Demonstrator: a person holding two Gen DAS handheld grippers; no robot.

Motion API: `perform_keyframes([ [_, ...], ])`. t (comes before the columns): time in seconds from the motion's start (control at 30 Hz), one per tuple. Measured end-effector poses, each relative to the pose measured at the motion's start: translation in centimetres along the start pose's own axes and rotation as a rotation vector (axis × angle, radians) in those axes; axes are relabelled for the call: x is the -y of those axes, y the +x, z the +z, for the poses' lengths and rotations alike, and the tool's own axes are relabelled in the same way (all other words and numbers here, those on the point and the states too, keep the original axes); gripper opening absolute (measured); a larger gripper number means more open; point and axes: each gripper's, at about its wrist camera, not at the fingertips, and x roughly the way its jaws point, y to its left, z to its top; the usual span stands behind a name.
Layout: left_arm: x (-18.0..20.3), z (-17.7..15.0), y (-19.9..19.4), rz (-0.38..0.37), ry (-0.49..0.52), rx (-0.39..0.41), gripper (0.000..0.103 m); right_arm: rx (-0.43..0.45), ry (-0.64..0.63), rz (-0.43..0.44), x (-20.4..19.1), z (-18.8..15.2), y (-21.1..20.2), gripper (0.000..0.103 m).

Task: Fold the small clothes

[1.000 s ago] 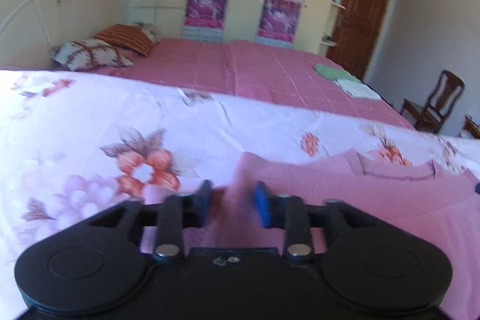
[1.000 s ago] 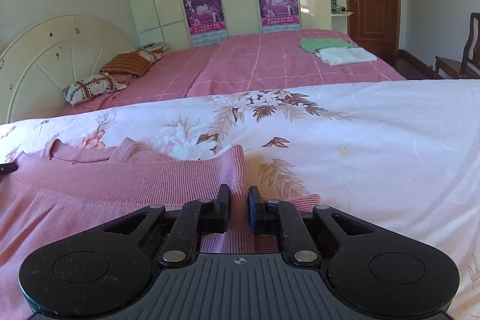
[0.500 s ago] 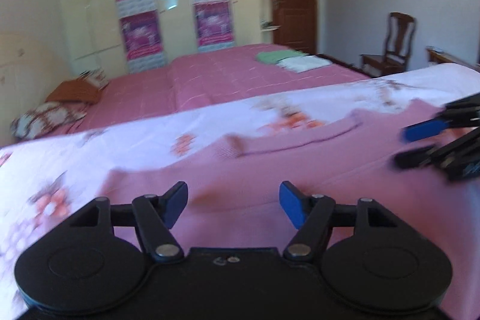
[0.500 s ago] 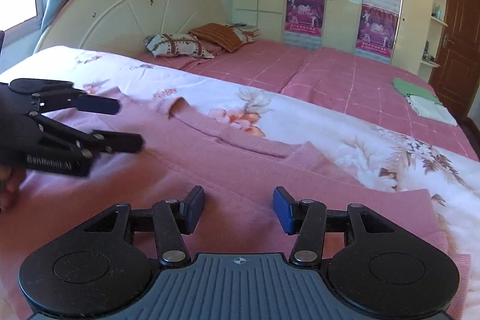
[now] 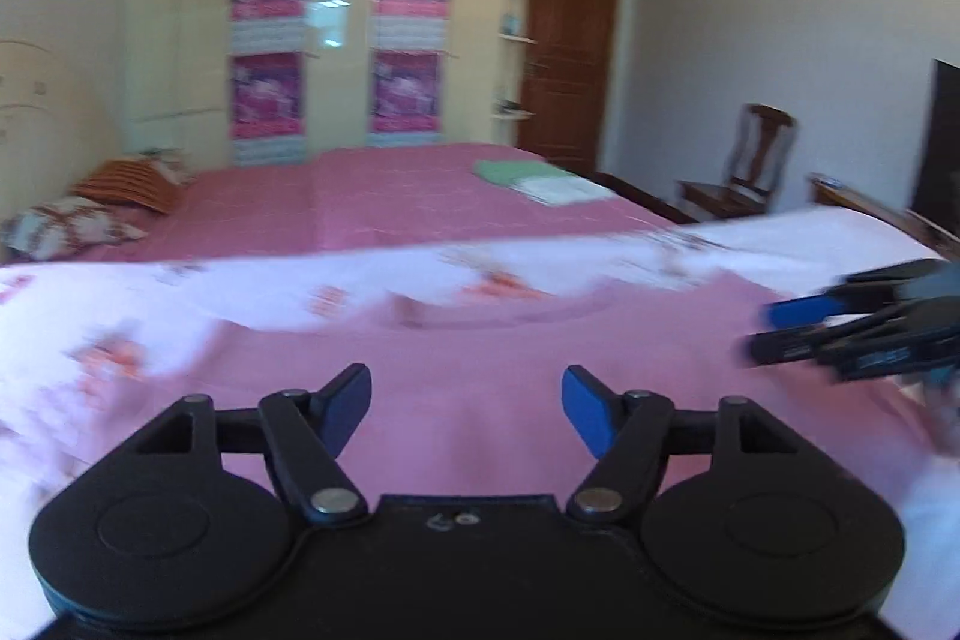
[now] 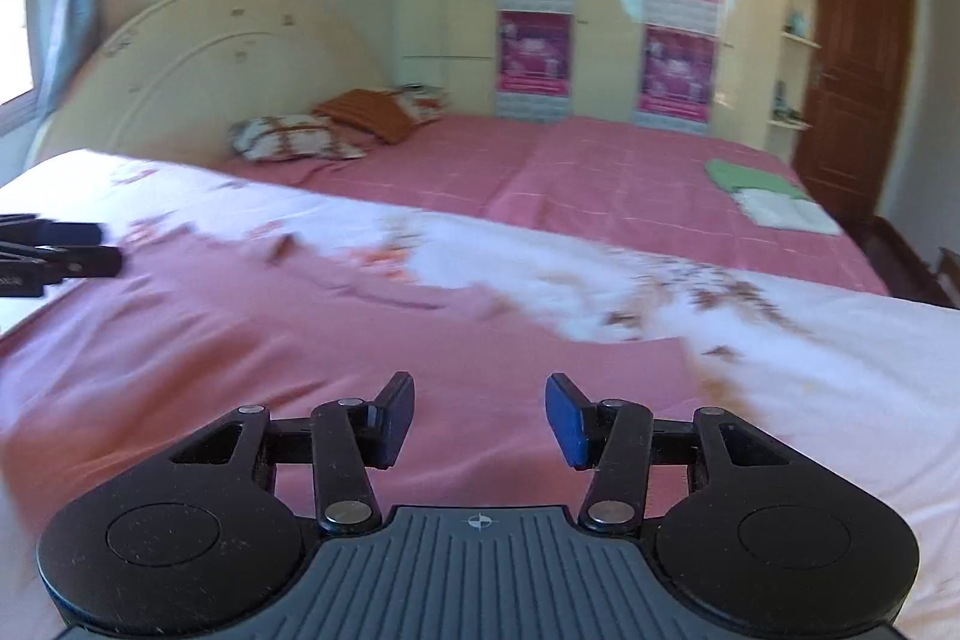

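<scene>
A pink knit sweater (image 5: 480, 358) lies spread on the white floral bedsheet (image 5: 150, 304); it also shows in the right wrist view (image 6: 300, 340). My left gripper (image 5: 467, 415) is open and empty above the sweater. My right gripper (image 6: 480, 421) is open and empty above the sweater too. The right gripper shows at the right edge of the left wrist view (image 5: 852, 334). The left gripper shows at the left edge of the right wrist view (image 6: 54, 250). Both views are motion-blurred.
A second bed with a pink cover (image 6: 630, 178) stands behind, with pillows (image 6: 288, 139) at its head and folded green and white clothes (image 6: 762, 196) on it. A wooden chair (image 5: 750, 160) and a brown door (image 5: 564, 40) are at the right.
Both grippers let go of the sweater and opened a second ago. Since half a second ago they have stayed open and pulled back and up a little, with the views swinging.
</scene>
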Motion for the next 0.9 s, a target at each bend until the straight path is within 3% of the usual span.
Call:
perform_keyframes([
  [0.1,4.2,-1.9,1.4,-0.049,0.079,-0.055,0.070,-0.045,-0.047,0.068,-3.5,-1.6,0.9,0.049],
  [0.17,4.5,-3.3,2.8,-0.042,0.077,-0.102,0.070,-0.066,-0.089,0.061,-5.0,-2.7,1.5,0.049],
  [0.27,3.0,-4.2,3.0,-0.018,0.072,-0.118,0.072,-0.062,-0.084,0.043,-4.8,-3.6,1.6,0.050],
  [0.37,0.7,-4.2,1.1,0.070,0.076,-0.121,0.076,-0.086,-0.009,0.000,-2.4,-4.1,0.6,0.049],
  [0.4,-0.6,-4.6,0.8,0.088,0.052,-0.138,0.080,-0.094,0.002,-0.025,-1.7,-4.5,0.2,0.049],
  [0.5,-4.3,-5.7,-0.9,0.110,-0.030,-0.159,0.079,-0.117,0.057,-0.062,0.4,-6.0,-1.5,0.049],
  [0.57,-4.9,-5.9,-2.2,0.161,0.000,-0.165,0.077,-0.130,0.056,-0.088,0.8,-6.4,-2.8,0.049],
  [0.73,-5.9,-6.4,-4.5,0.200,-0.037,-0.162,0.076,-0.131,0.037,-0.170,0.4,-7.0,-6.2,0.049],
  [0.9,-6.8,-7.0,-7.0,0.258,-0.103,-0.108,0.073,-0.097,0.163,-0.227,2.0,-7.8,-9.5,0.049],
])
